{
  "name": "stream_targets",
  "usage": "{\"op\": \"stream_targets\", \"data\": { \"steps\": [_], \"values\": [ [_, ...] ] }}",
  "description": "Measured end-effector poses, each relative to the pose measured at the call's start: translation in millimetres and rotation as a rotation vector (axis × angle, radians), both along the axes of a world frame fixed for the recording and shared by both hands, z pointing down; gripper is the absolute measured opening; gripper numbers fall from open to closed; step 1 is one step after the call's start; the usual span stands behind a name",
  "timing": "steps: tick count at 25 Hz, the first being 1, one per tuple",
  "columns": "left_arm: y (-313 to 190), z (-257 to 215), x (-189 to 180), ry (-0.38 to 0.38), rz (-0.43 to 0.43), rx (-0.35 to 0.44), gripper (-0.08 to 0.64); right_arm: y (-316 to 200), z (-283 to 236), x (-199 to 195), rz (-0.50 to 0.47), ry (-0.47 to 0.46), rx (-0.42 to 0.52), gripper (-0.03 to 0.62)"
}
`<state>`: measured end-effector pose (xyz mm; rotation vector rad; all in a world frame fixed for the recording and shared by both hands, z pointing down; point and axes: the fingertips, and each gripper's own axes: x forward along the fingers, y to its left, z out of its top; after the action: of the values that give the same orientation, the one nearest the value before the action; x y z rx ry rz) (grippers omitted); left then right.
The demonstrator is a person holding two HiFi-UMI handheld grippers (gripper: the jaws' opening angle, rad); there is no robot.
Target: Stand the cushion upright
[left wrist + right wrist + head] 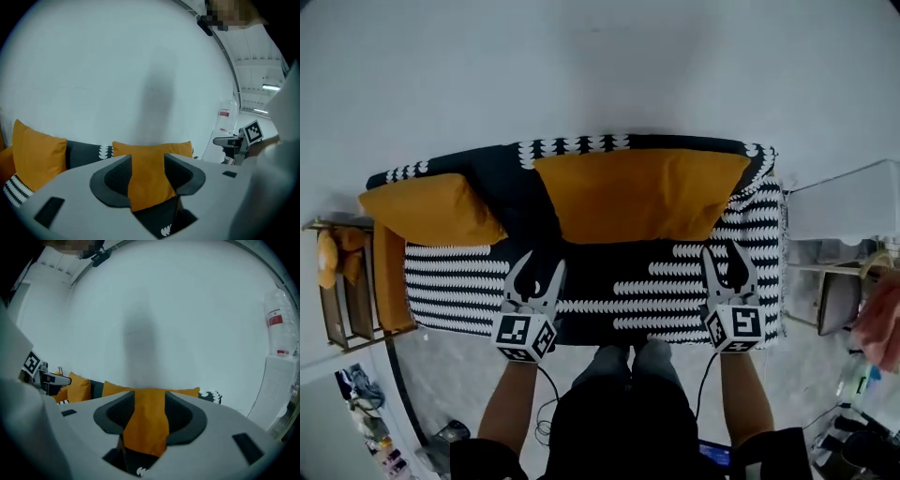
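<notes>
The job looks as good as done. The big orange cushion [642, 192] stands on its long lower edge on the seat of the sofa [459, 281]. It leans back against the patterned backrest [581, 144] and reaches nearly to its top. It sits fairly square, with no slump that I can make out. I'd judge that what is left is at most a small nudge to settle it — and taking the tools away.

The left tool [542, 267] hangs over the front of the seat, just short of the cushion's lower left corner. The right tool [724, 255] does the same at the lower right corner. Both are near the cushion, and as far as the head view shows, their tips stop just before its bottom edge rather than touching it.

Each tool has its jaws partly apart and holds nothing. The gripper views show orange fabric in the gap between the jaws, but that is the cushion seen beyond them, not cloth pinched by the pads.

A second orange cushion [431, 208] lies tilted at the sofa's left end — well apart from both tools.
</notes>
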<state>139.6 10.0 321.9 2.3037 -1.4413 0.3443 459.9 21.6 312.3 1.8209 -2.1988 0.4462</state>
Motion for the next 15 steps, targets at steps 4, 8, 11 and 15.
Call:
{"op": "stream_targets", "data": {
  "steps": [4,8,11,15],
  "values": [
    [26.3,-38.9,6.1,0.004,0.011,0.029,0.204,20.0,-47.3,-6.3,-0.029,-0.025,0.060,0.198],
    [46.8,-81.9,24.6,0.025,0.003,0.081,0.166,40.4,-83.5,1.9,-0.052,-0.076,0.106,0.177],
    [62.0,-112.6,41.7,0.024,0.000,0.136,0.149,54.6,-108.3,9.4,-0.084,-0.105,0.143,0.159],
    [81.7,-143.5,60.7,0.015,-0.026,0.197,0.140,75.5,-136.9,21.5,-0.132,-0.108,0.193,0.119]
  ]
}}
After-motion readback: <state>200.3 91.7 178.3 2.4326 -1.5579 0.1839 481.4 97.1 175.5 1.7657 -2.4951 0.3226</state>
